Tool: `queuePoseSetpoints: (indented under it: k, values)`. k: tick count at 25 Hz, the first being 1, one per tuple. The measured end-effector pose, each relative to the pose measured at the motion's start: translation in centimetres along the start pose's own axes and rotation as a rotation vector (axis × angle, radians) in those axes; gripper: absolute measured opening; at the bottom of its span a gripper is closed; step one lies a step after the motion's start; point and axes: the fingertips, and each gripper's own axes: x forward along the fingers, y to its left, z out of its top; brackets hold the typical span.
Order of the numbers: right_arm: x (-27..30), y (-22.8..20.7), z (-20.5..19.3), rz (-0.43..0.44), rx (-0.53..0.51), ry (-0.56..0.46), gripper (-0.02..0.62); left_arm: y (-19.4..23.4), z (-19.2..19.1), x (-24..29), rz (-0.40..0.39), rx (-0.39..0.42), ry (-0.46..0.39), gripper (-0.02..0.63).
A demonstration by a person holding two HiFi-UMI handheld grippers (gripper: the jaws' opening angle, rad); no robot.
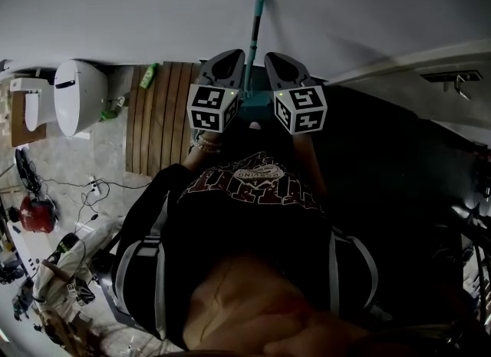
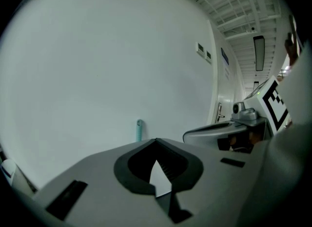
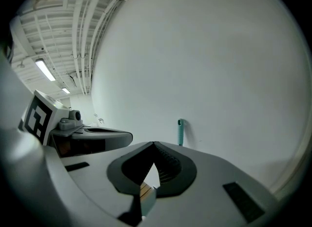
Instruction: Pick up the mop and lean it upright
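Left gripper [image 1: 229, 62]: clenched. In the left gripper view [image 2: 156, 140] its ribbed black pads meet at the tips, with nothing between them and only bare wall beyond.
Right gripper [image 1: 278, 64]: also clenched and empty. In the right gripper view [image 3: 154, 144] its tips are together, and a sliver of wooden slats shows through the gap below them.
Mop [image 1: 255, 33]: top centre of the head view. Its slim teal handle stands against the white wall [image 1: 153, 10], rising between the two grippers, and neither gripper grasps it.
Mop in gripper views: the rounded handle tip shows just above each gripper's jaws, left of centre in the left gripper view [image 2: 139, 130] and right of centre in the right gripper view [image 3: 180, 132].
Gripper build: smooth grey shells that taper to a point, each carrying a marker cube in black-and-white squares.
Hand pose: both forearms reach up-frame from the dark printed shirt. The grippers lie side by side, angled towards each other at the handle.
Surroundings: a white toilet [image 1: 79, 96] at upper left, with a slatted wooden mat [image 1: 161, 117] beside it.
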Motion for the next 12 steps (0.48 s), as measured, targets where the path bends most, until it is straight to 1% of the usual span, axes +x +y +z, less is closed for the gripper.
queuePoseSetpoints:
  k: [12]
  values:
    - [-0.38, 0.22, -0.07, 0.028, 0.000, 0.005, 0.018, -0.55, 0.03, -0.30, 0.012, -0.002, -0.003, 0.040]
